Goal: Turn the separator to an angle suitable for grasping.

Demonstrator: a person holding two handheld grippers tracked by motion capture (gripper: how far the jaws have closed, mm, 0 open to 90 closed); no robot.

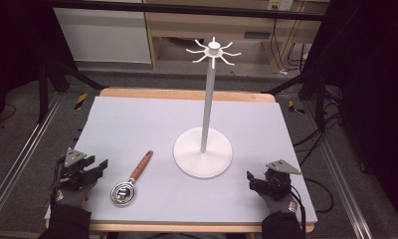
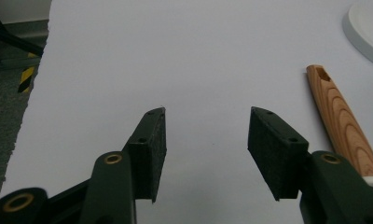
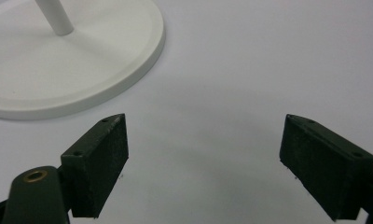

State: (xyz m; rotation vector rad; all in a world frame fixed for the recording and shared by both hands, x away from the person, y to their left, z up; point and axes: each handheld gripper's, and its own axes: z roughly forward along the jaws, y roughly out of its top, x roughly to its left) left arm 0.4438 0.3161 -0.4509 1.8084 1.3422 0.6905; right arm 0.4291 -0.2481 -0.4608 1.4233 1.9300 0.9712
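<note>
A white stand point(image 1: 203, 152) with a round base, a tall pole and hooks at its top rises mid-table; its base point(image 3: 58, 65) lies ahead-left of my right gripper. A ladle with a metal bowl point(image 1: 122, 192) and a wooden handle point(image 1: 141, 165) lies flat to the stand's left; that handle point(image 2: 341, 121) runs just right of my left gripper's jaws. My left gripper point(image 1: 101, 167) rests open at the table's front left, nothing between its jaws point(image 2: 205, 144). My right gripper point(image 1: 250, 179) rests open at the front right, its jaws point(image 3: 203, 158) wide apart over bare mat.
A pale grey mat point(image 1: 137, 124) covers the wooden table. Black frame rails and cables run along both sides on the floor. A wooden shelf unit point(image 1: 227, 25) stands behind the table.
</note>
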